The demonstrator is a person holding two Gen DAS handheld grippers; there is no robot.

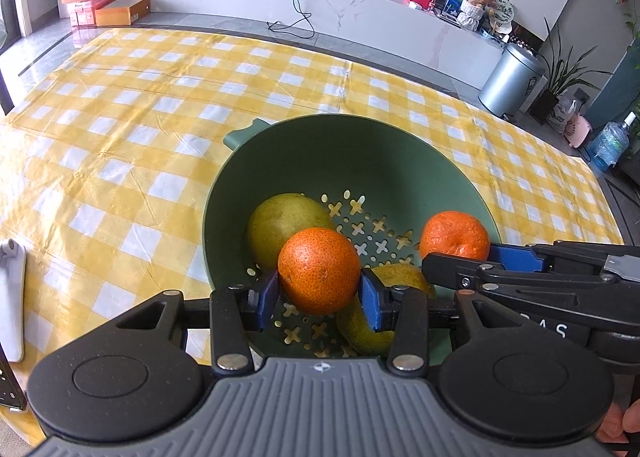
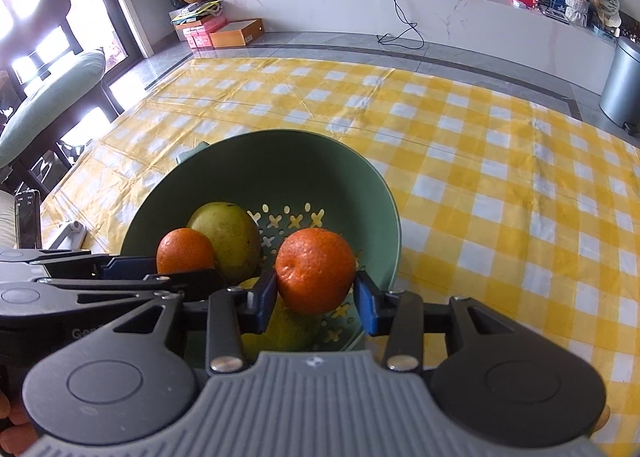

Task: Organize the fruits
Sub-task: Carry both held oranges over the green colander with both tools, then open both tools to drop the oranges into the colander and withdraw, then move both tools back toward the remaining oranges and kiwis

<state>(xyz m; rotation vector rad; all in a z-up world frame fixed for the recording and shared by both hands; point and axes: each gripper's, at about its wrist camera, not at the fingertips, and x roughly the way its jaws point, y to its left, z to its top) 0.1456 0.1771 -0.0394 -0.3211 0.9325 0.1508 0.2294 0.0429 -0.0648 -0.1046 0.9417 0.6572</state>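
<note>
A green colander bowl point(image 1: 340, 161) point(image 2: 256, 165) stands on the yellow checked tablecloth point(image 1: 120, 137). Two yellow-green fruits lie in it: one at the back left point(image 1: 280, 225) point(image 2: 228, 237), the other under the grippers point(image 1: 400, 277) point(image 2: 288, 329). My left gripper point(image 1: 318, 293) point(image 2: 176, 269) is shut on an orange point(image 1: 318, 269) point(image 2: 184, 249) above the bowl's near side. Beside it, my right gripper point(image 2: 316, 293) point(image 1: 464, 257) is shut on a second orange point(image 2: 316, 269) point(image 1: 456, 237), also over the bowl. Blue pads touch both sides of each orange.
A white flat object point(image 1: 12, 297) and a phone point(image 2: 28, 221) sit at the table's left edge. A chair with a cushion point(image 2: 52, 97) stands further left. A metal bin point(image 1: 512, 81) is on the floor past the far right corner.
</note>
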